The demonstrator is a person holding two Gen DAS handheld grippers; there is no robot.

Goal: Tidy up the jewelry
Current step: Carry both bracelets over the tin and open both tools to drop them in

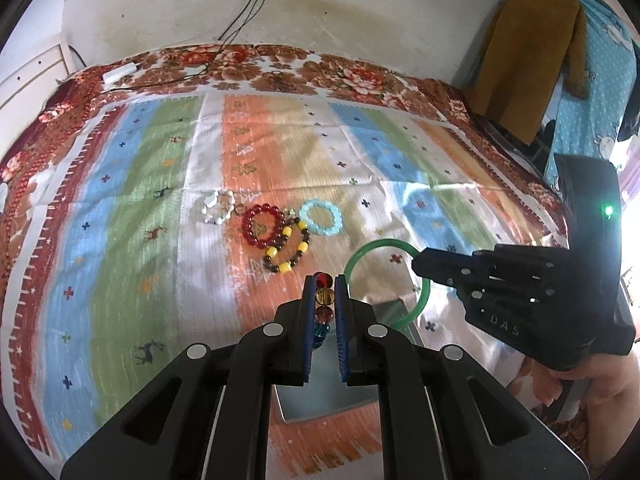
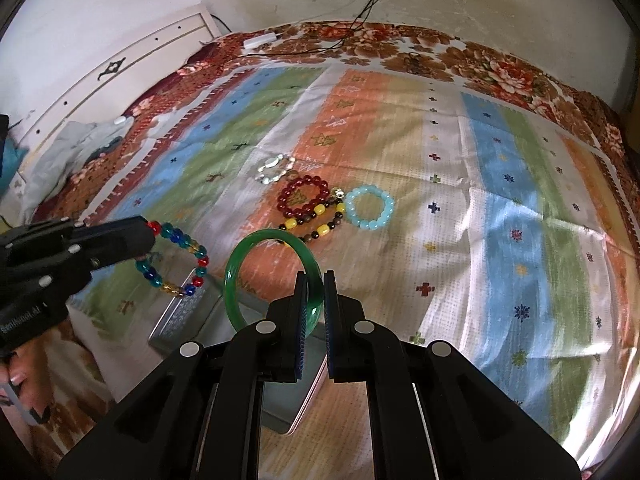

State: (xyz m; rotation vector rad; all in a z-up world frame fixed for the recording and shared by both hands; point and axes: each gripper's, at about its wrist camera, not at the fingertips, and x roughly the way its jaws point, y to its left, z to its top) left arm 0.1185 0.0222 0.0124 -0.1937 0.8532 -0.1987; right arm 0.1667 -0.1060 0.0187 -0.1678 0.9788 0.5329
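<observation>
Left tongs [image 1: 324,280] pinch the multicoloured bead bracelet [image 2: 178,260], right tongs [image 2: 316,276] the green bangle [image 2: 236,276]

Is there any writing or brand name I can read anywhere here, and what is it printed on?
"DAS": raised letters on the right gripper body, left wrist view; possibly part of a longer word.
White print on the left gripper body, right wrist view: too blurred to read with certainty.
Nothing legible on the bracelets, cloth or metal tin.

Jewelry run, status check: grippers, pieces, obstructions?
Left gripper shut on multicolour bead bracelet. Right gripper shut on green bangle. Both above grey tin. Nothing blocking.
</observation>
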